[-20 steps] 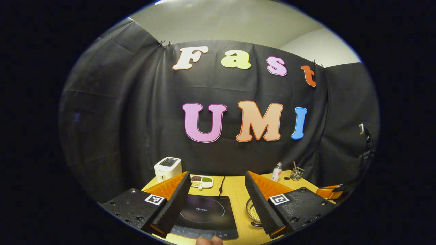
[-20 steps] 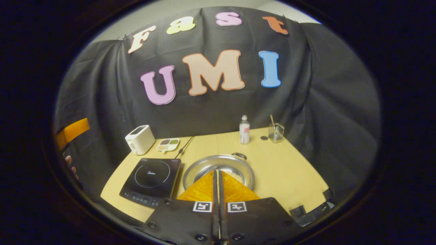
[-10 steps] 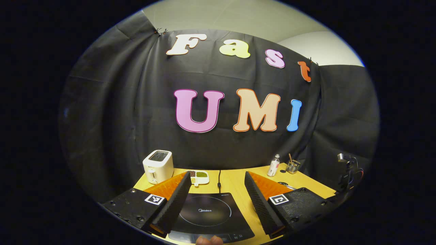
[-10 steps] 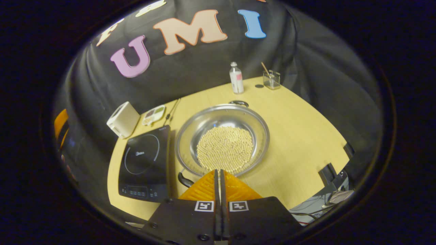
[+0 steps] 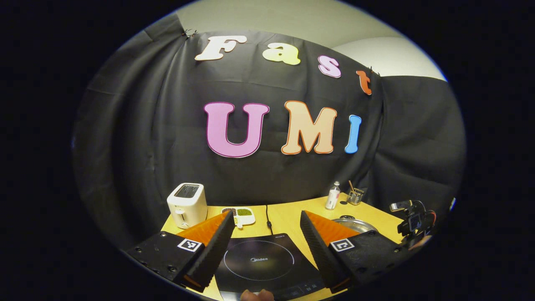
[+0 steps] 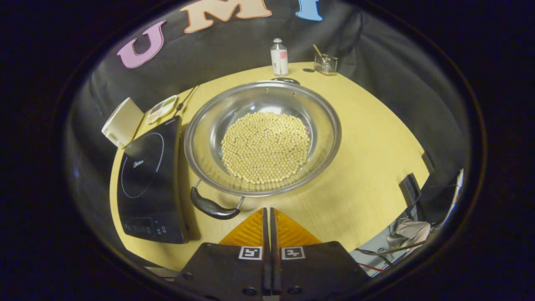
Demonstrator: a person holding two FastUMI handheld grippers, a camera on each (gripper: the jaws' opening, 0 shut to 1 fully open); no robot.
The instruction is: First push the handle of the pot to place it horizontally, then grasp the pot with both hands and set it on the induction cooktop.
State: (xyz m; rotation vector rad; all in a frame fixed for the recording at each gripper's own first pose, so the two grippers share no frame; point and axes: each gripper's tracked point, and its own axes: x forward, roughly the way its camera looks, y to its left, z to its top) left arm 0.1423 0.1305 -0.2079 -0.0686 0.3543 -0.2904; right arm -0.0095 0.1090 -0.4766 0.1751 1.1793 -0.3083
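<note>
The right hand-held gripper [image 6: 267,215], fingers pressed together on nothing, hangs above the yellow surface [image 6: 368,138]. Just ahead and left lies the black near handle [image 6: 213,207] of the wide steel pot of pale beans [image 6: 263,138]; the black induction cooktop [image 6: 148,175] sits further left. The left hand-held gripper [image 5: 265,238], fingers apart, hovers over that cooktop. A hard or glancing push could slide the pot into the cooktop or spill beans.
</note>
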